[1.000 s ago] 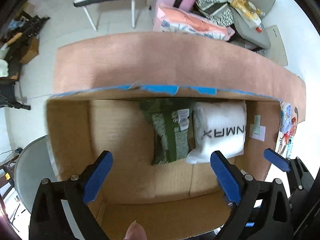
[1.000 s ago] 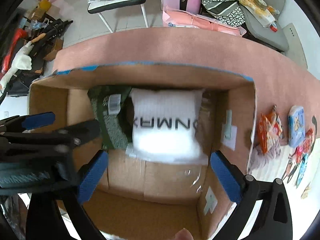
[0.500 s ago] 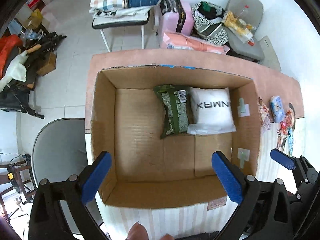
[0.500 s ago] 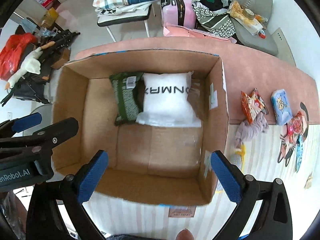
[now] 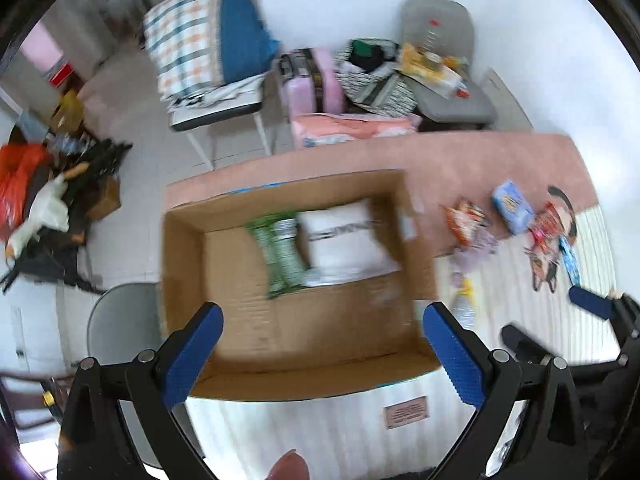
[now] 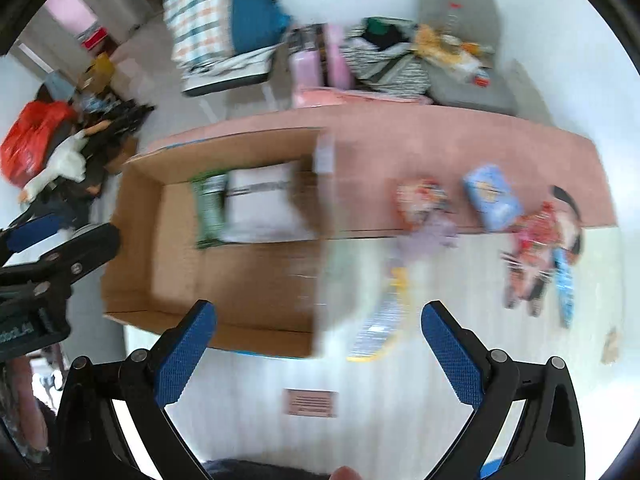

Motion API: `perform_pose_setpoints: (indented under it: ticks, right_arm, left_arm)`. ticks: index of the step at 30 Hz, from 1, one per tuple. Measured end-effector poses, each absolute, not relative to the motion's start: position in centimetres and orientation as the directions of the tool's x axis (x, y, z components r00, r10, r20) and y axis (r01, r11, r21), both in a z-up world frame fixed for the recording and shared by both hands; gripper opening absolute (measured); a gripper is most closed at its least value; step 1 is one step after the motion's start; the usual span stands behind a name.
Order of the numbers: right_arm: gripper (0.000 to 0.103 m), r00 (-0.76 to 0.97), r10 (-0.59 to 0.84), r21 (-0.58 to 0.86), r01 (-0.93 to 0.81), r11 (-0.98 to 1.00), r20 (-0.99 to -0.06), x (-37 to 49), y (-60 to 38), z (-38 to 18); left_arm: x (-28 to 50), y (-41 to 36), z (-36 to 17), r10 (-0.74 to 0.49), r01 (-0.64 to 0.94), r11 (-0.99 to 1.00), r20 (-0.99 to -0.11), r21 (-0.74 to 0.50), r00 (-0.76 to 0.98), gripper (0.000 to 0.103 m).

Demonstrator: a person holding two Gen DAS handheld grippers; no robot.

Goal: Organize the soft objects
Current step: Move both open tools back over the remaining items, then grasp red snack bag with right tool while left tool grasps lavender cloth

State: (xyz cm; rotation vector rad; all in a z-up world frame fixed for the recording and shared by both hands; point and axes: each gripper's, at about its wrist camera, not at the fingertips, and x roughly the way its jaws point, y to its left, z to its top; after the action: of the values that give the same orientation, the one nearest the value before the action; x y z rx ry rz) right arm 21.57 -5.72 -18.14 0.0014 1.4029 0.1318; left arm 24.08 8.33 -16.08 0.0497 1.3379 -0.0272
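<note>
Now: both grippers spread wide, empty, above cardboard box.
Left gripper, right gripper. Green packet + white pillow pack in box, frame centre; loose soft items right of box, blurred.

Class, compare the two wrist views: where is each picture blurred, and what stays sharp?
Left wrist: cardboard box and green packet smeared by motion, left gripper crisp. Right wrist: heavier smear, worst around the box's right wall; right gripper sharp.
</note>
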Motion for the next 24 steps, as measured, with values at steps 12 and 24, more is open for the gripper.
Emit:
perform_pose_setpoints:
  ticks: [12,24]
  right_arm:
    - [0.103,0.062,0.086,0.102,0.336,0.936,-0.994,25.3,-31.6,-24.2]
    - [0.093,0.002,0.287,0.230,0.601,0.766,-0.958,31.8,-43.1,-35.7]
  left_arm:
    - [31.5,-11.1,-28.3,0.118,0.409,0.904,-0.992,0.127,0.047,0.102]
    - [32.9,-18.7,-40.6,0.297,0.559,0.811,-0.944,0.172,-0.141,0.068]
